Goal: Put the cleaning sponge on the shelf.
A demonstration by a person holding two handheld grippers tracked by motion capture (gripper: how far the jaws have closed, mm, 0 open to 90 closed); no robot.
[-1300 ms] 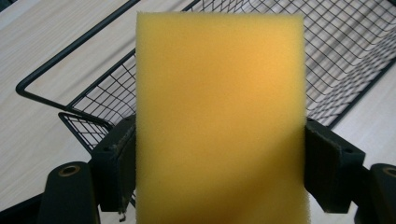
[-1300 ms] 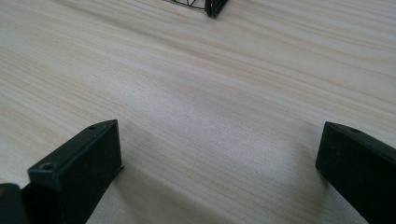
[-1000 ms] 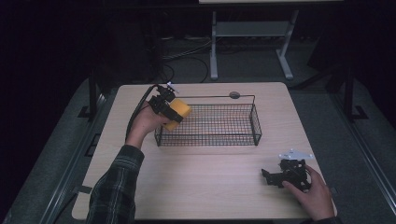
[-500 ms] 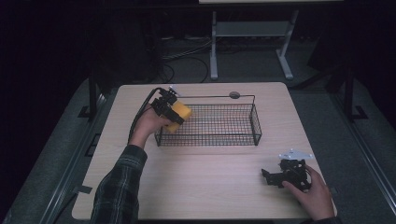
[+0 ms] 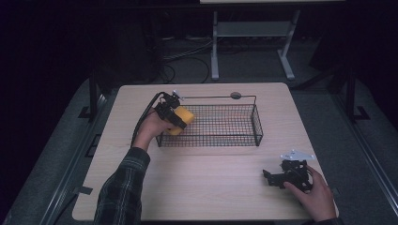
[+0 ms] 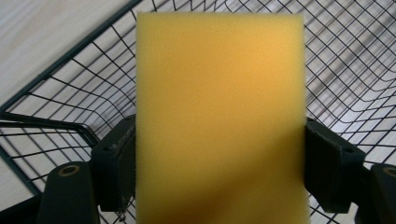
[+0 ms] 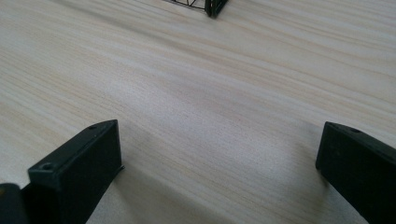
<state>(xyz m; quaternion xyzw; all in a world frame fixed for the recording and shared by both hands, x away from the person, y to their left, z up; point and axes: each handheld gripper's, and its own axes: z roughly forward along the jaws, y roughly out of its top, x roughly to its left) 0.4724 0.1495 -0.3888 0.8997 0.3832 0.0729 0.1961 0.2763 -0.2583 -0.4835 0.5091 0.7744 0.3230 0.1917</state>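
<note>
A yellow sponge block [image 5: 182, 119] is clamped between the jaws of my left gripper [image 5: 174, 117], which hangs inside the left end of a black wire basket [image 5: 234, 139]. In the left gripper view the sponge [image 6: 219, 116] stands upright with a black pad pressed on each side, and the basket's mesh [image 6: 350, 70] lies behind and below it. My right gripper [image 5: 277, 178] rests low over the table near the front right corner, its jaws wide apart. In the right gripper view only bare wood [image 7: 210, 102] lies between the jaws.
The light wooden table [image 5: 206, 187] carries the basket at its middle back. A small round grey disc [image 5: 235, 95] sits behind the basket. A corner of the basket [image 7: 212, 7] shows at the top of the right gripper view. Dark floor and a white stand lie beyond.
My left gripper has sunk with the sponge, from the basket's top left rim down into its left end. The right gripper has stayed where it was.
</note>
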